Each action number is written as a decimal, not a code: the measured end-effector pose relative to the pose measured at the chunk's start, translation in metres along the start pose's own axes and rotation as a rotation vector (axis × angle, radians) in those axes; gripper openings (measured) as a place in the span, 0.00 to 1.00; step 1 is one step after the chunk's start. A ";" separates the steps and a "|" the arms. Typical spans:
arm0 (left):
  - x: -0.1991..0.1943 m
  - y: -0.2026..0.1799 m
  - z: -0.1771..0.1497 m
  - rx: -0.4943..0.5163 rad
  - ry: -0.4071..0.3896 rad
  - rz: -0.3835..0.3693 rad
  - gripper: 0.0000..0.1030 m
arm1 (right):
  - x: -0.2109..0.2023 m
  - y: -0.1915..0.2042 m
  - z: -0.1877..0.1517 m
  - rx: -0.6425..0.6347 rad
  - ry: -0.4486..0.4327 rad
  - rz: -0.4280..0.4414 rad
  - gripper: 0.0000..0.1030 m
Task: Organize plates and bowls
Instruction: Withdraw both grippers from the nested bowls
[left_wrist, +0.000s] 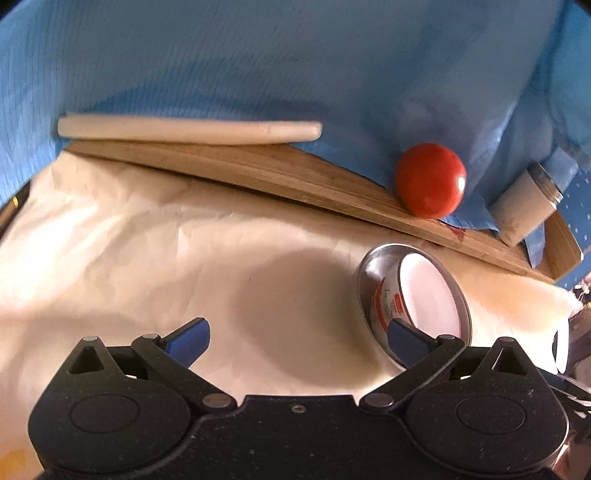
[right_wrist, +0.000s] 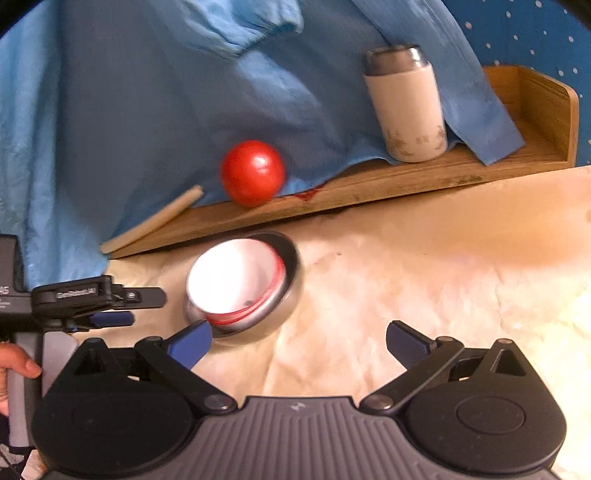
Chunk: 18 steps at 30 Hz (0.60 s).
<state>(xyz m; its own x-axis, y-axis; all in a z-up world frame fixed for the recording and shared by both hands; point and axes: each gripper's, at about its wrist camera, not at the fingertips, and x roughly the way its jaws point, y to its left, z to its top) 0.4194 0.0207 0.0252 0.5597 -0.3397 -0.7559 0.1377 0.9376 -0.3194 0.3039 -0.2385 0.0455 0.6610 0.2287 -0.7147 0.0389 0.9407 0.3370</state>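
A steel bowl (left_wrist: 373, 280) holds a white bowl with red print (left_wrist: 432, 295) nested inside it; the pair rests on the cream cloth. The steel bowl (right_wrist: 284, 295) and white bowl (right_wrist: 236, 277) also show in the right wrist view. My left gripper (left_wrist: 297, 338) is open and empty, with its right finger in front of the bowls' near side. My right gripper (right_wrist: 299, 341) is open and empty, with the bowls just beyond its left finger. The left gripper (right_wrist: 110, 306) shows at the left edge of the right wrist view, beside the bowls.
A low wooden tray (right_wrist: 369, 184) runs along the back under a hanging blue cloth (right_wrist: 129, 92). On it are a red ball (right_wrist: 253, 171), a white steel-topped canister (right_wrist: 406, 107) and a cream flat plate edge (left_wrist: 184, 131). Cream cloth (right_wrist: 424, 258) covers the table.
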 end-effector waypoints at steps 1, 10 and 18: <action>0.003 0.000 0.002 -0.011 0.008 -0.001 0.99 | 0.003 -0.001 0.004 0.002 0.010 -0.026 1.00; 0.028 -0.004 0.011 -0.021 0.052 0.015 0.99 | 0.032 -0.020 0.029 0.064 0.113 -0.130 1.00; 0.042 0.000 0.019 -0.021 0.075 0.050 0.99 | 0.061 -0.017 0.043 0.061 0.142 -0.141 1.00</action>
<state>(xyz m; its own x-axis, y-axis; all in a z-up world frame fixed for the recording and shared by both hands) 0.4583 0.0077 0.0046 0.5028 -0.2982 -0.8113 0.0934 0.9518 -0.2920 0.3757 -0.2517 0.0221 0.5340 0.1331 -0.8350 0.1715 0.9499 0.2611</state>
